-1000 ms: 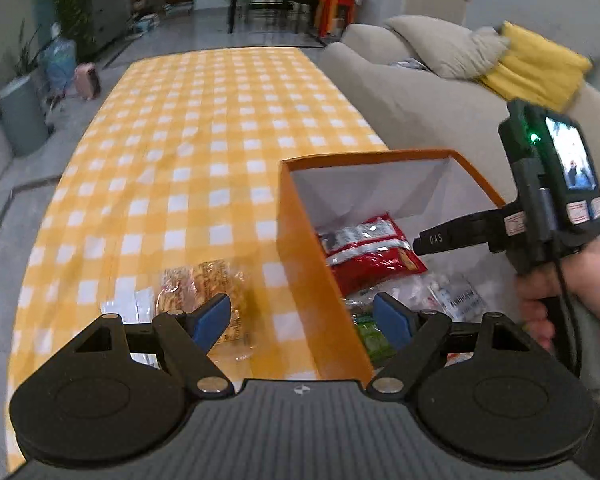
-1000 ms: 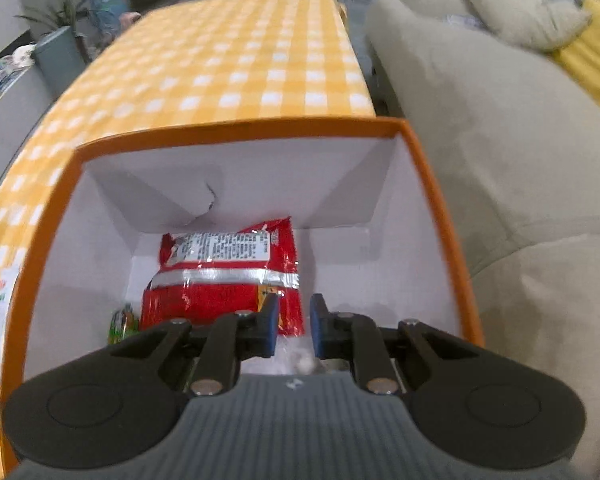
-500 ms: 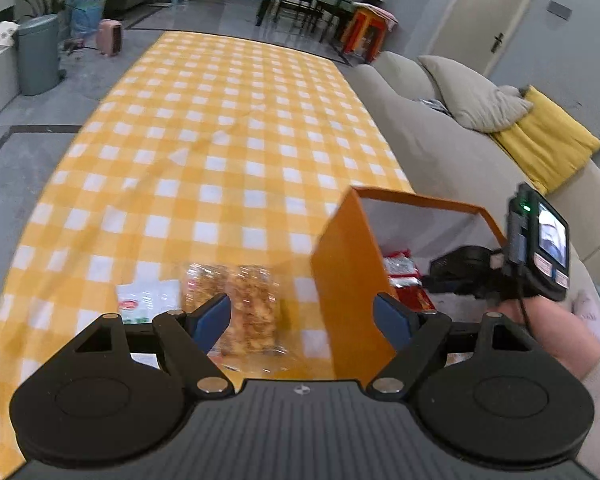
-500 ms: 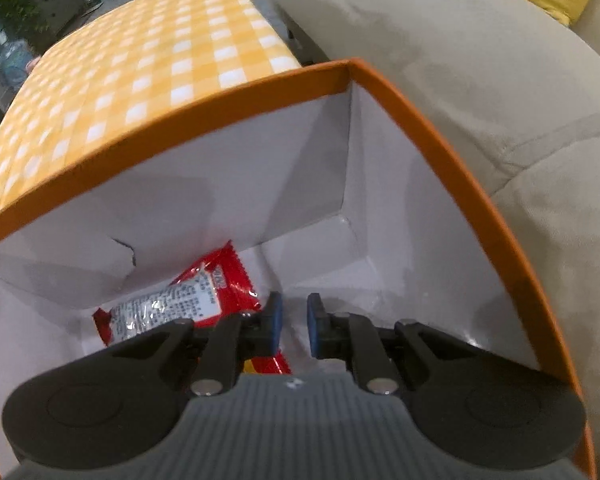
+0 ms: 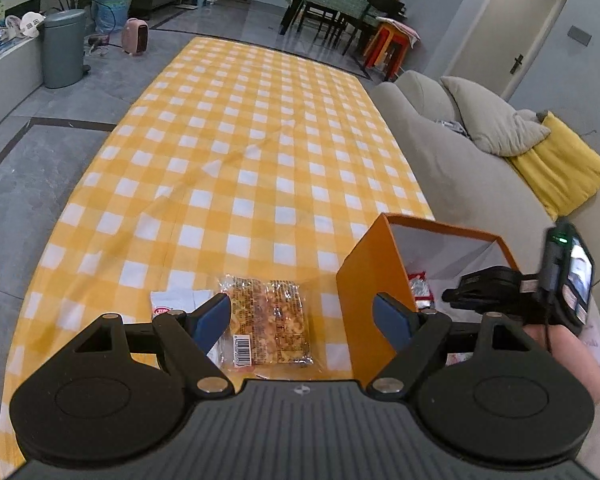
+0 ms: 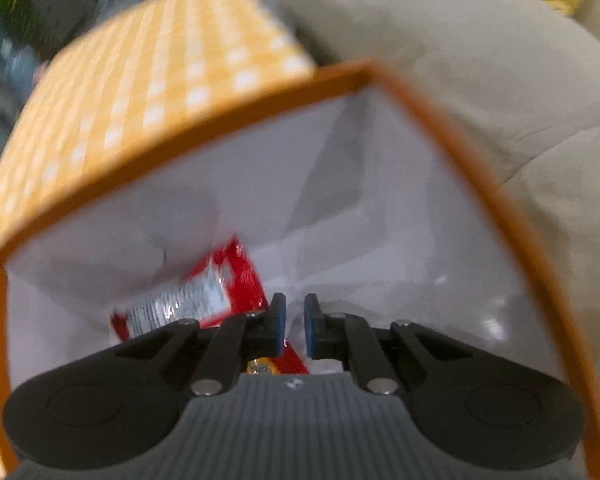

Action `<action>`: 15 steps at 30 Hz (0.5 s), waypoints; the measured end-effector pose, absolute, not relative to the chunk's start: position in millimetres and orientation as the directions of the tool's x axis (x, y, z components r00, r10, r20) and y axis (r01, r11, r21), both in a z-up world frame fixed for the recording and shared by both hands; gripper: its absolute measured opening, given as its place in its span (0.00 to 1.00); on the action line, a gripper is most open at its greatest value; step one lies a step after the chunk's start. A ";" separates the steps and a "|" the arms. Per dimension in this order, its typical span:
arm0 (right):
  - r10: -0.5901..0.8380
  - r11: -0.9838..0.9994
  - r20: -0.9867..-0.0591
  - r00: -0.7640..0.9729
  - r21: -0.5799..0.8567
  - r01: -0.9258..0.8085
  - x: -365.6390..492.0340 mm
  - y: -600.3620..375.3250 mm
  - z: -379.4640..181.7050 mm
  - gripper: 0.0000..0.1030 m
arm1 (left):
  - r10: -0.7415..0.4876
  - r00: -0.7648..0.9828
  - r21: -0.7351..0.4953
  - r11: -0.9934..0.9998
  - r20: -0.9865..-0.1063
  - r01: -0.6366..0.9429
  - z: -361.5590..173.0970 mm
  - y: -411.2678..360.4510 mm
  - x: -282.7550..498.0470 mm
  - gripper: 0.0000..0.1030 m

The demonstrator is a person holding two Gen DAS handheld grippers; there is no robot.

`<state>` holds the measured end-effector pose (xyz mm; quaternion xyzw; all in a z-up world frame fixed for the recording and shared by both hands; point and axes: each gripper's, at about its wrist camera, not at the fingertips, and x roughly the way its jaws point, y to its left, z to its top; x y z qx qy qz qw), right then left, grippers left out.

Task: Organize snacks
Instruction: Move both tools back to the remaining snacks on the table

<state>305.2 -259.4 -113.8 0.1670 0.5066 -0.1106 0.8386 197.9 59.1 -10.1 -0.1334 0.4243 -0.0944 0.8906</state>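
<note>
The right gripper (image 6: 294,324), nearly closed on nothing, is being held inside the orange box (image 5: 372,280); the spread left gripper (image 5: 302,318) is being aimed at the peanut bar packet (image 5: 270,320), probably to be grasped next.

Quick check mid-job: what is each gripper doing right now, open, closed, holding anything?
Left gripper: open, empty, above the clear snack packet.
Right gripper: jaws just closing, nearly shut, nothing between them, inside the orange box.
</note>
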 end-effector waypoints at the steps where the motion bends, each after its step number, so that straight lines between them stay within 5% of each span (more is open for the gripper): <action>1: -0.016 0.906 -0.871 0.491 0.195 0.375 299.5 -262.8 -107.0 0.07 | -0.285 0.623 -0.323 0.945 -0.728 0.055 -8.7 59.8 197.0 0.92; 10: 0.091 0.880 -0.764 0.639 0.362 0.308 258.8 -255.7 -42.7 0.11 | -0.289 0.658 -0.339 0.939 -0.696 0.054 14.1 67.3 183.6 0.92; 15: 0.160 0.873 -0.686 0.710 0.434 0.222 231.5 -239.1 -3.0 0.27 | -0.277 0.701 -0.352 0.935 -0.657 0.040 32.7 81.7 169.6 0.92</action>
